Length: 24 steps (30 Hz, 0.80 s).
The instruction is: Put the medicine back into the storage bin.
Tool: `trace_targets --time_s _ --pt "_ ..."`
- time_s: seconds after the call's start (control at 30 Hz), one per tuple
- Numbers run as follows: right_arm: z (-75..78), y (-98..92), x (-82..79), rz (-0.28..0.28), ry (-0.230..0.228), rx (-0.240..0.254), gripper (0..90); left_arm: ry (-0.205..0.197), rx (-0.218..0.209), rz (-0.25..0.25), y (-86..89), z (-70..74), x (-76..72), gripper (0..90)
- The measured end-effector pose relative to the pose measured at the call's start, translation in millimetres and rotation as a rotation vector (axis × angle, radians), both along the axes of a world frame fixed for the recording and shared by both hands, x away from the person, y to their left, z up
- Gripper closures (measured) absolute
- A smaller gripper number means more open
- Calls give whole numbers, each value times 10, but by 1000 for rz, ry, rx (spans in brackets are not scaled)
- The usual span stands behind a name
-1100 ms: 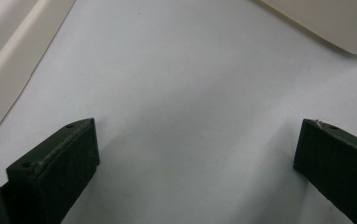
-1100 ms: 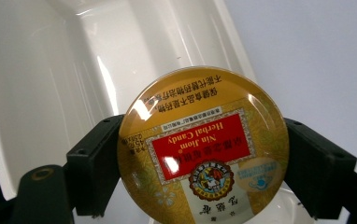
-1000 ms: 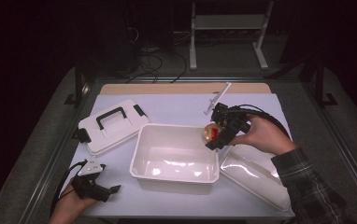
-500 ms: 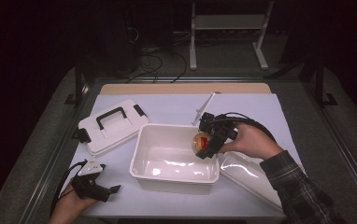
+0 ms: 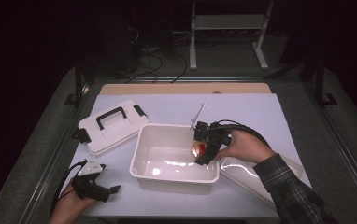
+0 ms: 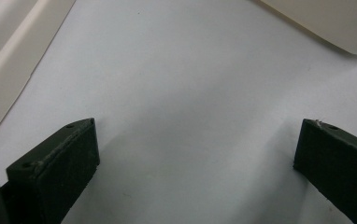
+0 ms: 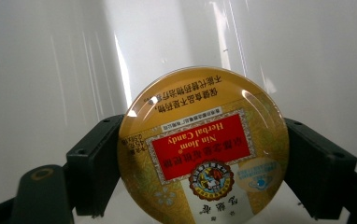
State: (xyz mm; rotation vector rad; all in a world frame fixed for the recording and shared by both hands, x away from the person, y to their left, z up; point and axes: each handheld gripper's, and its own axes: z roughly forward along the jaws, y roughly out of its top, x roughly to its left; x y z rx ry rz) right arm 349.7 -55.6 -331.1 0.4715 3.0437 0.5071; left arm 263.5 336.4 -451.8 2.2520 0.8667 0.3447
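Observation:
My right gripper point(image 5: 200, 150) point(image 7: 203, 161) is shut on a round gold candy tin point(image 7: 203, 154) with a red label. It holds the tin point(image 5: 197, 149) inside the open white tub point(image 5: 144, 168), near the tub's right wall and above its floor. The two black jaws press the tin's rim from either side. My left gripper point(image 5: 112, 190) point(image 6: 195, 154) rests on the white table cover at the front left, in a person's hand. Its jaws stand wide apart with bare cover between them.
The tub's white lid point(image 5: 109, 126) with a black handle lies to the tub's left. A second white lid or tray point(image 5: 242, 173) lies right of the tub under the right forearm. A thin white stick point(image 5: 197, 114) lies behind the tub.
The right gripper has carried the tin leftward and down, from above the tub's right rim into the tub. The left gripper has stayed where it was.

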Motion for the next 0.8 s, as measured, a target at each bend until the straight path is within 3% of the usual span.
trace_targets --time_s 0.37,0.8 --pt "-53 -3 -8 -7 21 8 150 0 -1 1 -1 -1 0 0" --pt "302 -248 -64 -64 -43 101 149 -3 2 -1 0 0 0 0"
